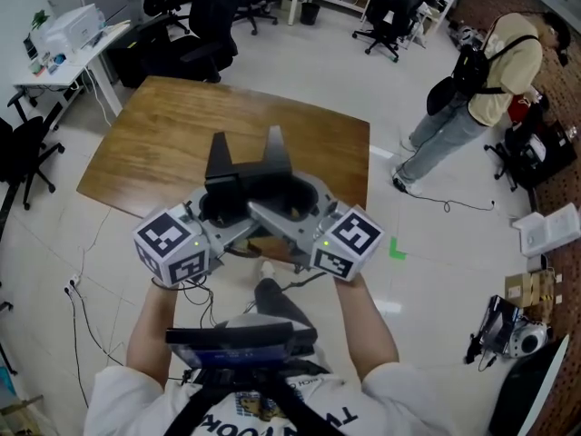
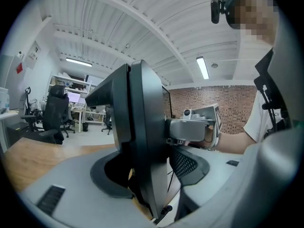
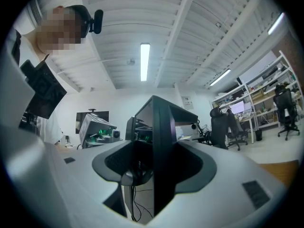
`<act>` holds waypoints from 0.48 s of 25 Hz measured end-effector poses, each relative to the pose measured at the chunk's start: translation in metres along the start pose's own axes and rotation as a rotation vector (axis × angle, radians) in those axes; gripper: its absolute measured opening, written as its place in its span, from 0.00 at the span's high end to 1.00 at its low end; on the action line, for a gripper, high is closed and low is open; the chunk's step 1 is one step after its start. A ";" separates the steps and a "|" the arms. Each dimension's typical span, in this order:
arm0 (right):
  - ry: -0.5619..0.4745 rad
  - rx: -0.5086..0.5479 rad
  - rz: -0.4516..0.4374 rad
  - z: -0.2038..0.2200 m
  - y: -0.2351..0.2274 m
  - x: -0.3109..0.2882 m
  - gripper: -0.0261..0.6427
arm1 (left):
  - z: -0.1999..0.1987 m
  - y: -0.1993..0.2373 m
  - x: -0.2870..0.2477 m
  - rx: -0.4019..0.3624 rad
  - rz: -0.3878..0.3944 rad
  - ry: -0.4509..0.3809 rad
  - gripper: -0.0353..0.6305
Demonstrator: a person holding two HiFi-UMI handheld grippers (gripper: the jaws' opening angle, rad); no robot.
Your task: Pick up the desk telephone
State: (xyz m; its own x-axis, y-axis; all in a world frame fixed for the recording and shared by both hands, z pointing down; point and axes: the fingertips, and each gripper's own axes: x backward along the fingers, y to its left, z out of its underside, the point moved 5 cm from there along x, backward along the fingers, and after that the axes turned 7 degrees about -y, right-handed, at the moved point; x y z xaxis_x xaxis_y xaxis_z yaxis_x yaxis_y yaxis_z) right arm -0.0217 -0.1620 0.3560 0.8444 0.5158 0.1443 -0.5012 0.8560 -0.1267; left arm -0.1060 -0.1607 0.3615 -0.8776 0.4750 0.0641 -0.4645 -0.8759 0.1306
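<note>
Pale office flooring runs round a brown wooden desk (image 1: 182,143) in the middle of the head view. Black swivel chairs (image 1: 390,12) stand at 12 to 1 o'clock, a white printer (image 1: 68,27) sits on a side table at 10 o'clock, and a bystander with a backpack (image 1: 481,89) stands on the floor at 2 o'clock. The desk telephone (image 1: 245,175), black and angular, sits over the desk's near edge at 6 o'clock, caught between the two tools, which face each other roughly level. The left tongs (image 1: 218,214) come in from 8 o'clock and the right tongs (image 1: 289,214) from 4 o'clock, each with its marker cube nearest the person's hands. In the left gripper view the telephone stands edge-on, upright and dark, filling the gap. The jaws are spread wide and closed against its two faces, and the other tool is clamped on beyond it at 3 o'clock. The right gripper view shows the same from the far side, with wide-set jaws pressed on the black slab. A thin cord (image 2: 164,213) hangs from the telephone's lower edge at 6 o'clock. A green tape mark (image 1: 398,248) lies on the floor at 3 o'clock.
</note>
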 end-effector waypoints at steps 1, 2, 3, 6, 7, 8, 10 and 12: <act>-0.001 0.001 -0.001 -0.001 0.000 -0.001 0.54 | -0.001 0.001 0.000 0.001 -0.001 0.000 0.59; 0.000 0.003 -0.001 -0.001 0.000 -0.002 0.54 | -0.001 0.002 0.000 0.003 -0.001 0.001 0.59; 0.001 0.005 -0.003 -0.002 0.000 -0.003 0.54 | -0.002 0.002 0.001 0.005 -0.002 0.002 0.59; 0.003 0.012 -0.010 -0.003 0.000 -0.004 0.54 | -0.003 0.002 0.001 0.006 -0.005 0.000 0.59; 0.004 0.014 -0.011 -0.003 0.000 -0.004 0.54 | -0.003 0.002 0.001 0.005 -0.006 -0.002 0.59; 0.004 0.015 -0.011 -0.003 0.000 -0.004 0.54 | -0.002 0.002 0.001 0.004 -0.007 -0.004 0.59; 0.008 0.018 -0.012 -0.001 0.000 -0.005 0.54 | -0.001 0.004 0.002 0.007 -0.011 -0.007 0.59; 0.014 0.018 -0.014 0.000 0.000 -0.007 0.54 | 0.000 0.005 0.003 0.013 -0.011 -0.005 0.59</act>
State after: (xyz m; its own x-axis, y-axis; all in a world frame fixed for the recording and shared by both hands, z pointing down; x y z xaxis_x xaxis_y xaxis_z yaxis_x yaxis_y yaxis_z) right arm -0.0270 -0.1658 0.3549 0.8537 0.5038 0.1318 -0.4930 0.8634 -0.1068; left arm -0.1108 -0.1641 0.3626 -0.8717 0.4853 0.0678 -0.4727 -0.8693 0.1442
